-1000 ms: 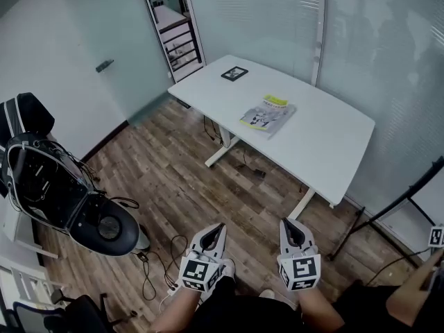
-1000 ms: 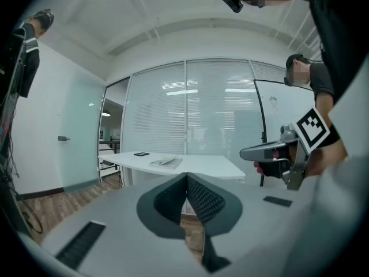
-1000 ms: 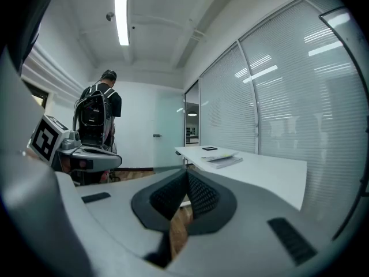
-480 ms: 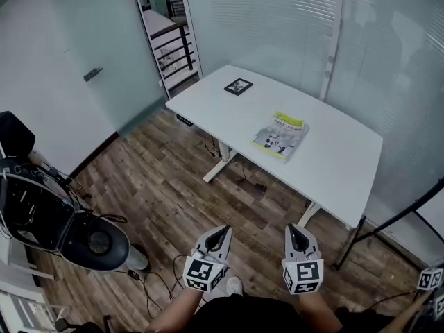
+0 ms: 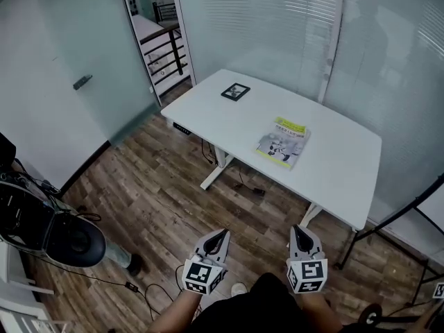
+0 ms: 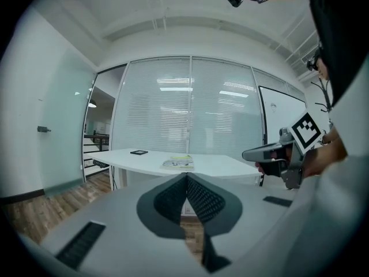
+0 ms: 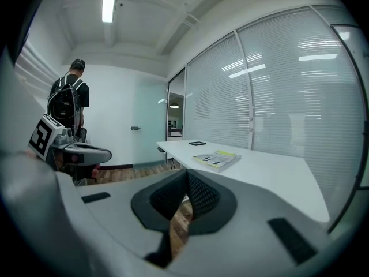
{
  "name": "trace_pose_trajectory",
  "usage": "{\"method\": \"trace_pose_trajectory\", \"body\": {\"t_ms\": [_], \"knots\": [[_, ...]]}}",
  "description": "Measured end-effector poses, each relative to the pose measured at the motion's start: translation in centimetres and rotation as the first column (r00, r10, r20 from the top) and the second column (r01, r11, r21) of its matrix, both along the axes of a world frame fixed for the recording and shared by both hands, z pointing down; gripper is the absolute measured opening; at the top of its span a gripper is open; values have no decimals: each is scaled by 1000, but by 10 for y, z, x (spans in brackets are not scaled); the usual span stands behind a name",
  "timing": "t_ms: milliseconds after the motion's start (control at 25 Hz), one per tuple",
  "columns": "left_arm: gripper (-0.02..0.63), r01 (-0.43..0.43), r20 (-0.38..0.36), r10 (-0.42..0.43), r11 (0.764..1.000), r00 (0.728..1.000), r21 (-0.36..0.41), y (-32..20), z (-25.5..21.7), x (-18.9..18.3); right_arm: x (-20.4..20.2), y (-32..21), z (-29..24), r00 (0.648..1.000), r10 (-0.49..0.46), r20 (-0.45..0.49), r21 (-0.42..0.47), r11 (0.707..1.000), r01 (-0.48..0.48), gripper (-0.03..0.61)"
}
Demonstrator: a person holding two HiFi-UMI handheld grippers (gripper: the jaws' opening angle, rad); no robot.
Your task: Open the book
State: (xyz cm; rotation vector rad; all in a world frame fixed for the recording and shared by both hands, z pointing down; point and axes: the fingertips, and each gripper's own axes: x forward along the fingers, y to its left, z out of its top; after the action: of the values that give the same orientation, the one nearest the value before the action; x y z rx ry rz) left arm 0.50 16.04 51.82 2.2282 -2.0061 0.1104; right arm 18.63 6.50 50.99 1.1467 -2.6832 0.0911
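While both tools hang over the wood floor (image 5: 159, 193), left gripper (image 5: 220, 233) and right gripper (image 5: 300, 230) have jaws pressed together, nothing between. Closed book (image 5: 282, 141) lies flat on white table (image 5: 340, 168), well ahead of both tips. Dark square item (image 5: 236, 91) sits farther beyond, leftward.

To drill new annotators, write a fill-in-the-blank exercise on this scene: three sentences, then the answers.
1. The book lies flat on the white table with its cover ____.
2. The left gripper and the right gripper both have their jaws ____, with nothing between them.
3. Both grippers hang over the ____ floor, short of the table.

Missing words: closed; shut; wooden.
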Motion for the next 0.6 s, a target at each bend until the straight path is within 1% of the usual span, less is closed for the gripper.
{"method": "trace_pose_trajectory", "body": {"t_ms": [160,280,480,600], "knots": [[9,-18,-19,19,1000,1000,14,-13,-16,-13,-14,-8,-9,1000,8,-1,-4,1000,-8,6],[9,-38,-5,38,999,999,27,-28,-15,-14,-20,-18,0,1000,11,5,-16,1000,-11,6],[9,-62,-11,61,998,998,-17,-63,1,-25,-35,-51,9,1000,24,15,-42,999,-24,6],[9,-87,11,88,996,996,-37,-92,2,-31,-44,-79,8,999,40,31,-51,998,-39,6]]}}
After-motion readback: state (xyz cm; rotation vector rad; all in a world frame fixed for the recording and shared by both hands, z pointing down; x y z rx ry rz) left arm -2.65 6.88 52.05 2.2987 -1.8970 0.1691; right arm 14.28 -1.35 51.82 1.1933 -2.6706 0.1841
